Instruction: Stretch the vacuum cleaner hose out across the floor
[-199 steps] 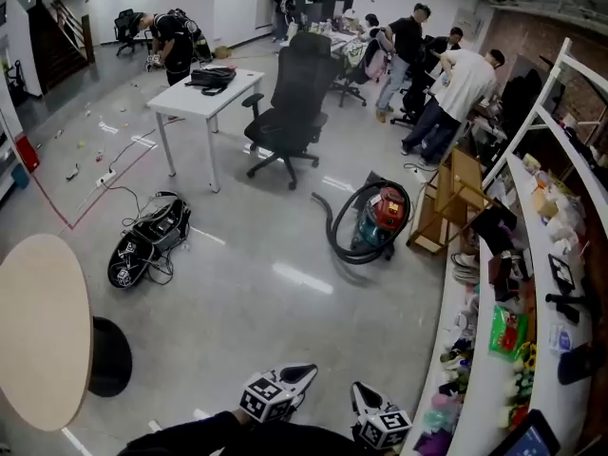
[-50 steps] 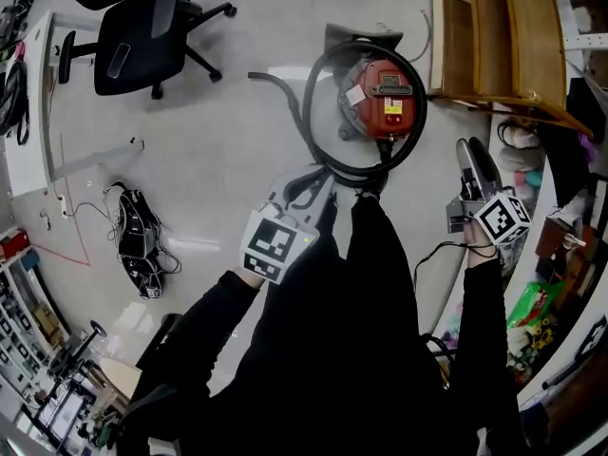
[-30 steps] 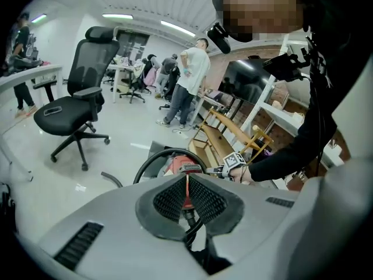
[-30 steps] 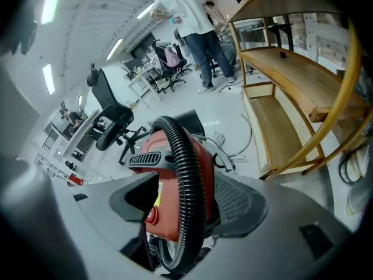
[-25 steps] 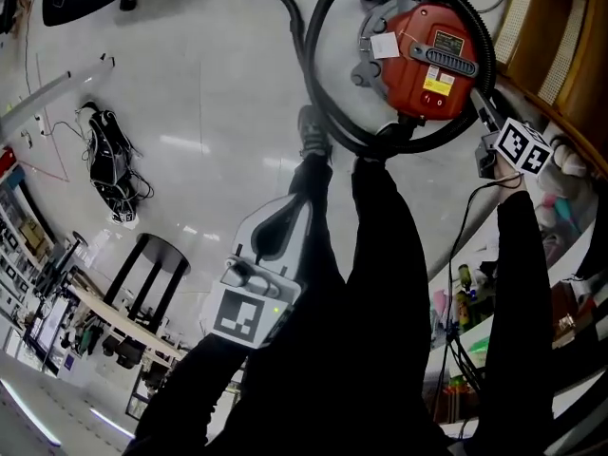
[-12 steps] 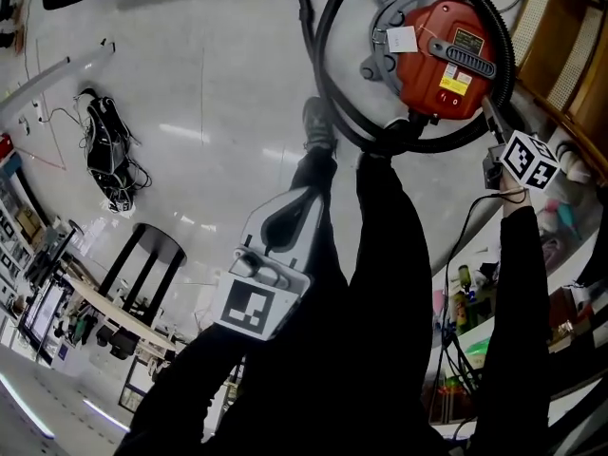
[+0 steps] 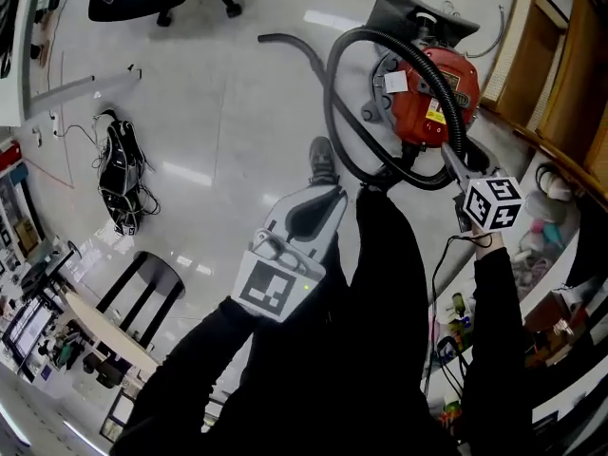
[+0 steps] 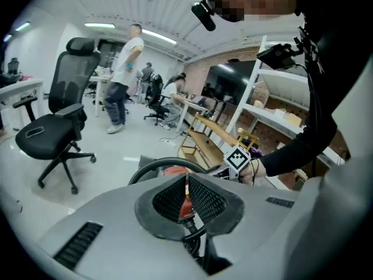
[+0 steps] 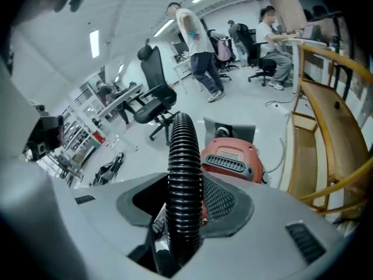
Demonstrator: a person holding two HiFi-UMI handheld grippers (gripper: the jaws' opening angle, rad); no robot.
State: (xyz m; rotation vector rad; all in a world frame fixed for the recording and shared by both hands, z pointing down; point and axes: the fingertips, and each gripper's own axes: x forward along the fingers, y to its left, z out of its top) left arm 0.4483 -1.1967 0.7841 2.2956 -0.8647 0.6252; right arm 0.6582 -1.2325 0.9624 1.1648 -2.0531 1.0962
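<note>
Person's right gripper [image 7: 454, 167] grips the ribbed black vacuum hose [image 7: 332, 112], its jaws having just closed on it; the hose lies looped around the red vacuum cleaner [image 7: 425, 98] on the grey floor [image 7: 218, 122], beside a wooden shelf [image 7: 560, 74]; the left gripper [image 7: 323, 202], clenched and empty, hangs near the person's shoe [image 7: 321, 160].

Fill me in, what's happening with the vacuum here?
A person stands over a red canister vacuum cleaner with a tool in each hand. The right tool has just closed its jaws on the black ribbed hose; the left tool is shut and empty. The hose lies looped around the canister, not yet stretched out.
</note>
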